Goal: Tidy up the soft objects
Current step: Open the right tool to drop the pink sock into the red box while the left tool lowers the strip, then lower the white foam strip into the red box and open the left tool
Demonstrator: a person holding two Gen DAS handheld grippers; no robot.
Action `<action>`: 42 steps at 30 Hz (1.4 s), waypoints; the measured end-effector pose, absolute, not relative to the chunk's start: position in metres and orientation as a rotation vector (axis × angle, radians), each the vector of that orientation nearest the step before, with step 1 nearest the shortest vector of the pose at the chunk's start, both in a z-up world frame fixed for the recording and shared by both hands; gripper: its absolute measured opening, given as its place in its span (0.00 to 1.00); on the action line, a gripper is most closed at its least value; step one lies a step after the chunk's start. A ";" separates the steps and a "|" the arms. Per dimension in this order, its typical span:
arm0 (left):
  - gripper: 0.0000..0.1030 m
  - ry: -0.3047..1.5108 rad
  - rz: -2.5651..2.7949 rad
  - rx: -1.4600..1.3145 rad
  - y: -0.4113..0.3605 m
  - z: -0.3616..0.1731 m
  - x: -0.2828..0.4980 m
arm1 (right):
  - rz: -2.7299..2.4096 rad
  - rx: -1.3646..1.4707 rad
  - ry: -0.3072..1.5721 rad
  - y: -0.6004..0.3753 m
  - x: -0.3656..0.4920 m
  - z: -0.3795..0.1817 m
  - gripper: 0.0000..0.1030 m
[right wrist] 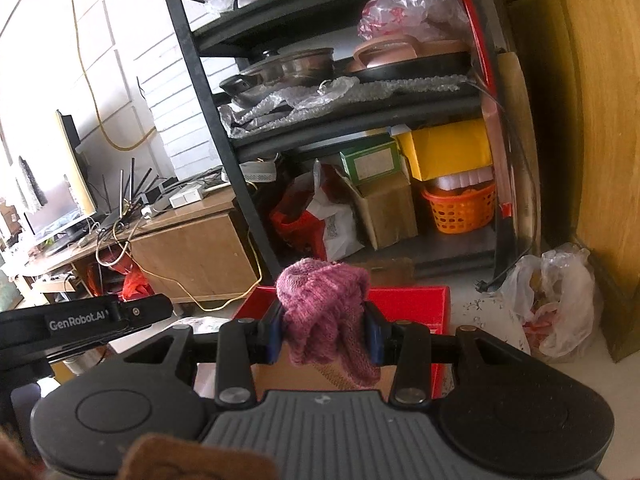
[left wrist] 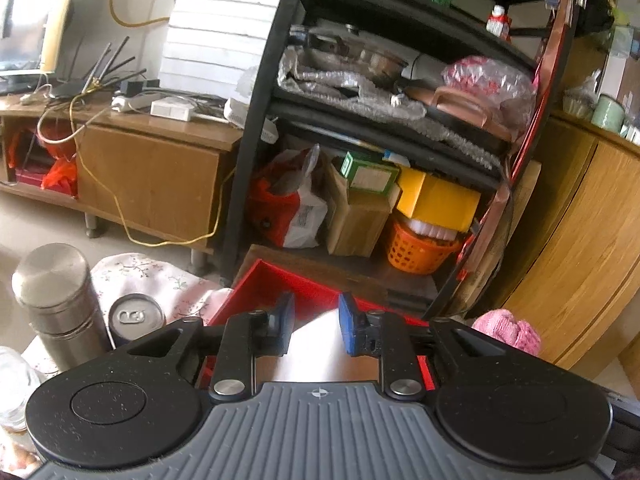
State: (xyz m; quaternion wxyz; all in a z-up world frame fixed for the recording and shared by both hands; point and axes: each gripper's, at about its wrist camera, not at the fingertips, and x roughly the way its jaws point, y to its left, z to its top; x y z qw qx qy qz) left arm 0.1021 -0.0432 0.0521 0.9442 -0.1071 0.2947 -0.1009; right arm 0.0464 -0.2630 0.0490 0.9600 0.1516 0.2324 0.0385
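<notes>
A pink knitted piece (right wrist: 324, 304) is bunched between the blue pads of my right gripper (right wrist: 324, 334), which is shut on it; a loose end hangs below the fingers. It hangs over the open red box (right wrist: 404, 300). In the left wrist view the same pink knit (left wrist: 506, 330) shows at the right, beyond the box's red wall (left wrist: 272, 284). My left gripper (left wrist: 317, 322) hovers over the box with a narrow gap between its blue pads (left wrist: 347, 324) and nothing in it. Its black body (right wrist: 80, 322) shows at the left of the right wrist view.
A steel flask (left wrist: 56, 300), a drink can (left wrist: 136, 316) and a floral cloth (left wrist: 160, 280) lie left of the box. A packed black shelf rack (left wrist: 256, 120) stands behind it, a wooden cabinet (left wrist: 580, 240) to the right. A plastic bag (right wrist: 560, 300) sits on the floor.
</notes>
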 end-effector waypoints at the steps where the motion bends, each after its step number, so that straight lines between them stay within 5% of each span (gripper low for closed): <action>1: 0.22 0.610 -0.203 -0.212 -0.045 0.049 0.106 | 0.072 0.305 0.478 -0.263 0.050 0.046 0.11; 8: 0.25 0.664 -0.178 -0.191 -0.053 0.027 0.121 | 0.055 0.297 0.559 -0.265 0.081 0.019 0.12; 10: 0.41 0.680 -0.184 -0.187 -0.053 0.024 0.122 | 0.062 0.305 0.608 -0.266 0.089 0.009 0.14; 12: 0.54 0.699 -0.173 -0.163 -0.052 0.018 0.120 | 0.063 0.310 0.650 -0.266 0.096 -0.001 0.28; 20: 0.46 0.871 -0.212 -0.098 -0.048 -0.018 0.110 | 0.030 0.324 0.712 -0.266 0.106 -0.016 0.35; 24: 0.61 0.847 -0.238 -0.086 -0.034 -0.002 0.090 | 0.029 0.323 0.681 -0.271 0.096 -0.006 0.36; 42: 0.62 0.917 -0.322 0.191 -0.069 -0.018 0.072 | 0.046 0.168 0.659 -0.260 0.055 0.005 0.37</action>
